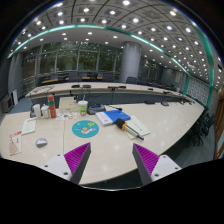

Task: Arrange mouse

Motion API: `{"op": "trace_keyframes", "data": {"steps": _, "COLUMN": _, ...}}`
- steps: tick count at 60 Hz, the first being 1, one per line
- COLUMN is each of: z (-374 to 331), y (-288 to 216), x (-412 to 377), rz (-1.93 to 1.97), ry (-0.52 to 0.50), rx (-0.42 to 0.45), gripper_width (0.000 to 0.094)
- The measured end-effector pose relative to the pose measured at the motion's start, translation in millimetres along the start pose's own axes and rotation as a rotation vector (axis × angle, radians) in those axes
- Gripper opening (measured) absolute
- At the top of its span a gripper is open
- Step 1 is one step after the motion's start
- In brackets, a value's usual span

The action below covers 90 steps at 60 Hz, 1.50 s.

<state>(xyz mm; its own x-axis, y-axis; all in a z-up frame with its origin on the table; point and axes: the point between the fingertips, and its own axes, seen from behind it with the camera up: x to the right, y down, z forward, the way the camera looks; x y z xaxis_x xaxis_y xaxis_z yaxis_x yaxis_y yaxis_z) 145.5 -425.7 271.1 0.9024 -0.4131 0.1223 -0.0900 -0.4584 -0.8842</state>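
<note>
A small grey mouse (41,142) lies on the pale table (170,125), off to the left of my left finger and a little ahead of it. A round blue mat (85,128) lies just ahead of the left finger, to the right of the mouse. My gripper (111,150) is open and empty above the near part of the table. Its purple pads (76,155) are wide apart with only bare table between them.
Bottles (50,107) and a pale cup (83,106) stand beyond the mat. A blue book (113,116) and papers (136,127) lie ahead to the right. A sheet (14,143) lies left of the mouse. Chairs (150,100) line the far side.
</note>
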Motion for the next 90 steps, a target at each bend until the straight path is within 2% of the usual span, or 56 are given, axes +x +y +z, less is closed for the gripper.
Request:
{"op": "trace_keyframes", "data": {"steps": 8, "z": 11.9, "y": 16.3, "x": -14.9, "rz": -0.013, "ry": -0.014, "rx": -0.029, "gripper_width": 0.0859}}
{"op": "trace_keyframes", "data": {"steps": 19, "z": 34.9, "y": 78.5, "x": -74.2, "rz": -0.063, "ry": -0.095, "rx": -0.104, "gripper_width": 0.0855}}
{"op": "trace_keyframes", "data": {"steps": 31, "z": 62.7, "y": 146.4, "x": -216.4, "rz": -0.118, "ry": -0.275, "rx": -0.145, "gripper_width": 0.0856}}
{"op": "trace_keyframes", "data": {"steps": 37, "z": 80.1, "y": 159.6, "x": -303.2, "rz": -0.112, "ry": -0.373, "rx": -0.138, "gripper_width": 0.0859}}
{"op": "trace_keyframes", "data": {"steps": 44, "z": 108.9, "y": 164.5, "x": -387.5, "rz": -0.103, "ry": -0.436, "rx": -0.146, "gripper_width": 0.0851}}
{"op": "trace_keyframes", "data": {"steps": 59, "z": 176.4, "y": 153.5, "x": -493.3, "rz": -0.077, "ry": -0.453, "rx": -0.179, "gripper_width": 0.0850}}
{"op": "trace_keyframes", "data": {"steps": 80, "z": 242.4, "y": 122.4, "x": -534.4, "rz": -0.054, "ry": -0.393, "rx": -0.197, "gripper_width": 0.0827}}
{"op": "trace_keyframes", "data": {"steps": 86, "z": 254.5, "y": 118.1, "x": -541.8, "rz": -0.074, "ry": -0.367, "rx": -0.188, "gripper_width": 0.0733}}
{"op": "trace_keyframes", "data": {"steps": 90, "z": 261.0, "y": 117.0, "x": -540.9, "rz": -0.096, "ry": -0.339, "rx": -0.183, "gripper_width": 0.0591}}
